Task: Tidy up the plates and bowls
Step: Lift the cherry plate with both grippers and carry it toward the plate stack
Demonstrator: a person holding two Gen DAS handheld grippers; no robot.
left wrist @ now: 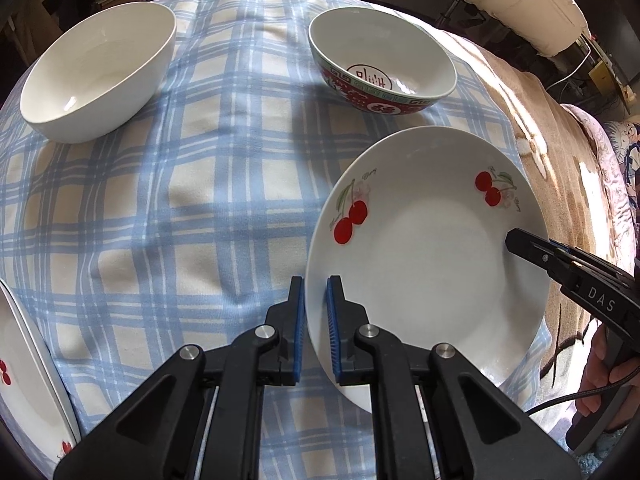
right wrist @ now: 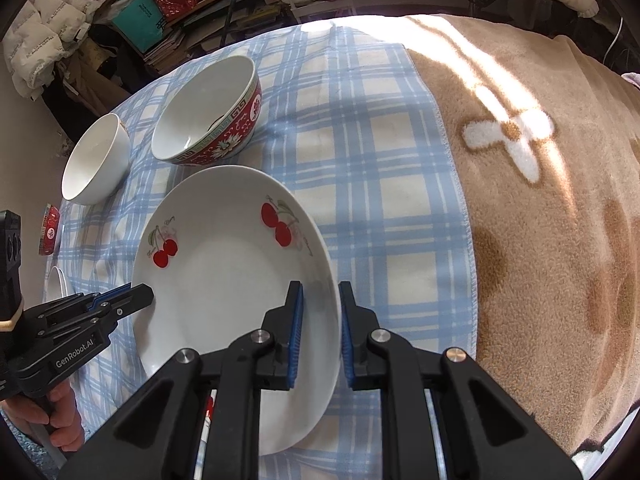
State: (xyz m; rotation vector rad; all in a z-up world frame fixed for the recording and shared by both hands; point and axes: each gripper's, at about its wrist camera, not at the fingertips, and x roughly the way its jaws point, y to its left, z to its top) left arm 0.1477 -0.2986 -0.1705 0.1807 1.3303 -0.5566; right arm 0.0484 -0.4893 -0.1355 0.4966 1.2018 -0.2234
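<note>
On the checked cloth (left wrist: pixel 160 220) I count two bowls, white (left wrist: pixel 96 76) and red-patterned (left wrist: pixel 380 68), and two cherry plates; my left gripper (left wrist: pixel 316 320) and right gripper (right wrist: pixel 320 328) pinch opposite rims of one plate (left wrist: pixel 432 272), the other plate (left wrist: pixel 28 380) lying at left.

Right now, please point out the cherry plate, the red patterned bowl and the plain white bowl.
cherry plate (left wrist: pixel 432 264): left wrist view, on its white centre.
red patterned bowl (left wrist: pixel 376 102): left wrist view, on its red outer wall.
plain white bowl (right wrist: pixel 94 164): right wrist view, on its inner wall.
</note>
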